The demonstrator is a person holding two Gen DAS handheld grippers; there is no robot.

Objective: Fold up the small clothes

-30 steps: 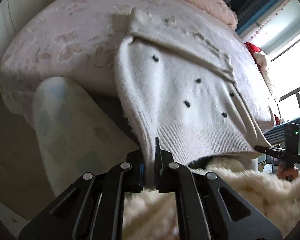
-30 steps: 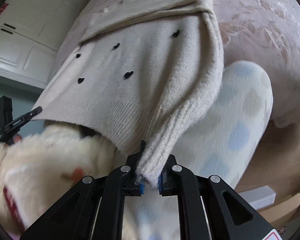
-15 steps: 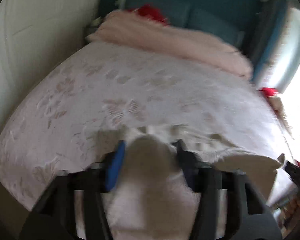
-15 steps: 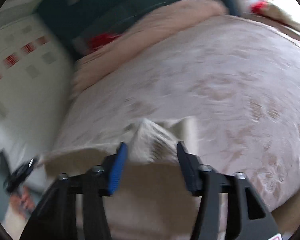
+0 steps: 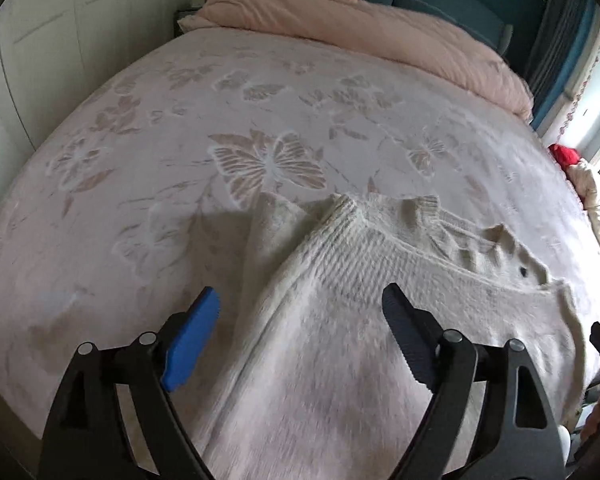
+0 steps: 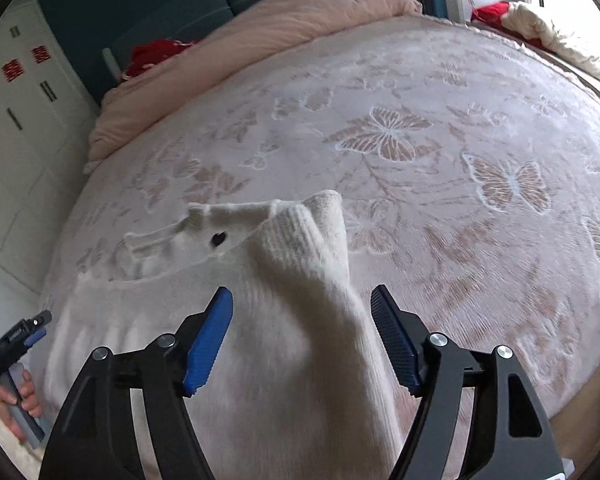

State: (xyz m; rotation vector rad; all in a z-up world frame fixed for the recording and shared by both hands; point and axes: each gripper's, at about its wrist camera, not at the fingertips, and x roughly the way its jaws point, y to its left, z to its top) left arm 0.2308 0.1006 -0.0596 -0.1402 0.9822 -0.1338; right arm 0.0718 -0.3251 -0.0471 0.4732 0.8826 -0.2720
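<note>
lying folded on the bed [image 5: 148, 128], the sweater [image 5: 340, 360] sits under the spread left gripper [image 5: 300, 312] and right gripper [image 6: 302, 312], jaws just opened.

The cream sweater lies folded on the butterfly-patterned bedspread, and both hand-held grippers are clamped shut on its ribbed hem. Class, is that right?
Not quite. The cream sweater does lie on the butterfly-patterned bedspread, but neither tool is clamped. The left hand-held gripper in the left wrist view and the right hand-held gripper in the right wrist view have just been opening; fabric lies between their jaws, untouched by the pads.
</note>
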